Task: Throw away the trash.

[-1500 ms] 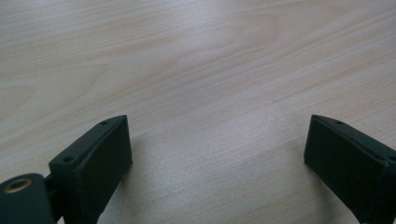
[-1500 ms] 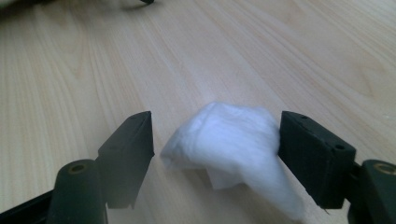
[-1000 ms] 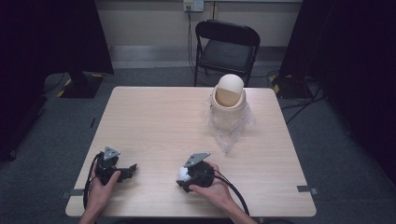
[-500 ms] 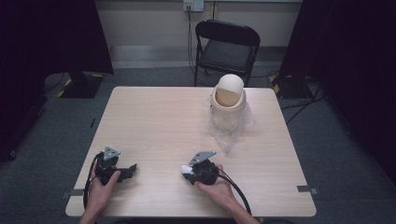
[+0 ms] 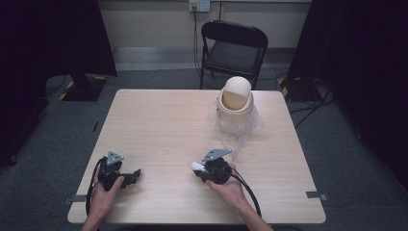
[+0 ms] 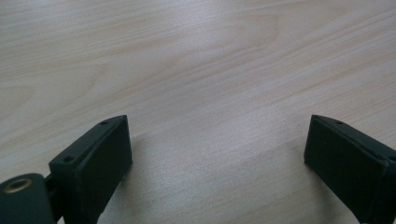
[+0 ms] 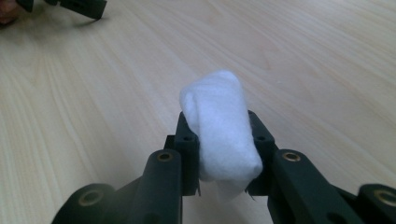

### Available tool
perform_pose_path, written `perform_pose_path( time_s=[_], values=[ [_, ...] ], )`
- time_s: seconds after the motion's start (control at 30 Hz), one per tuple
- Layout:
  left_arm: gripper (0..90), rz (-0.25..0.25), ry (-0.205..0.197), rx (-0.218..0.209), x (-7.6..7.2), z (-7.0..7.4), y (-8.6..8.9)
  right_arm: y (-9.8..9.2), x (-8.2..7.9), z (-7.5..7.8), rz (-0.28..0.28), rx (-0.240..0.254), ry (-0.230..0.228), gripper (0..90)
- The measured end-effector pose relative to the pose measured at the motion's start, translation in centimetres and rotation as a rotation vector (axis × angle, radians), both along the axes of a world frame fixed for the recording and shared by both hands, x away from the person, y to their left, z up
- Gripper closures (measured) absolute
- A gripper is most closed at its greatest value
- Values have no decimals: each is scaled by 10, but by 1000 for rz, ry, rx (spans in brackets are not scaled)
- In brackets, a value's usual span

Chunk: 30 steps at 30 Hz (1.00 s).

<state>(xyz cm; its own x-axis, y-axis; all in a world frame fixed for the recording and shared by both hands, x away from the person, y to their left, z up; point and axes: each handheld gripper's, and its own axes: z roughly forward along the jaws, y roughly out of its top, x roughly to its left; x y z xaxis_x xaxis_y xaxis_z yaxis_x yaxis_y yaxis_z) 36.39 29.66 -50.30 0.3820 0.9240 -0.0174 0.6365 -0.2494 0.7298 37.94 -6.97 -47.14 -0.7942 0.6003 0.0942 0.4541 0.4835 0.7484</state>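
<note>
The right gripper (image 7: 219, 154) is pinching a white wad (image 7: 220, 128) of soft tissue or cotton, its jaws having just been closing until both pads are pressing into the flanks and the material is bulging up and forward between them. The squeeze is sitting at the wad's middle, probably so that it is not slipping out while being carried. In the high view the wad (image 5: 197, 167) is showing as a pale lump at the nine o'clock side of the right gripper (image 5: 204, 171), low over the wooden table (image 5: 159, 120); whether it is clearing the surface is hard to judge from here.

The left gripper (image 6: 215, 154) is resting with its jaws spread wide and only bare wood between them, idling at about eight o'clock on the table (image 6: 196, 56), well apart from the work, likely kept ready as a spare hand.

At roughly one o'clock a cream bin (image 5: 235, 108) with a swing lid is standing upright, a clear plastic liner (image 5: 240, 134) spilling out around its base. That opening is facing the person, so it is looking like the likely destination for the wad.
</note>
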Motion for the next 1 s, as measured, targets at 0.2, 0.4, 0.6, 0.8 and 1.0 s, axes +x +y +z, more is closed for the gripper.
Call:
perform_pose_path(
  time_s=[0.2,0.4,0.6,0.8,1.0],
  values=[
    [70,2,0,2,0,0,0,-3,9,3,-22,14,22,733],
    [70,2,0,2,0,0,0,-8,16,16,-39,37,6,737],
    [70,0,-1,1,0,0,0,-17,27,30,-75,21,-5,742],
    [70,1,-1,1,0,0,0,-23,35,41,-110,32,-22,740],
    [70,1,0,4,0,0,0,-32,46,59,-150,54,-42,741]
  ],
)
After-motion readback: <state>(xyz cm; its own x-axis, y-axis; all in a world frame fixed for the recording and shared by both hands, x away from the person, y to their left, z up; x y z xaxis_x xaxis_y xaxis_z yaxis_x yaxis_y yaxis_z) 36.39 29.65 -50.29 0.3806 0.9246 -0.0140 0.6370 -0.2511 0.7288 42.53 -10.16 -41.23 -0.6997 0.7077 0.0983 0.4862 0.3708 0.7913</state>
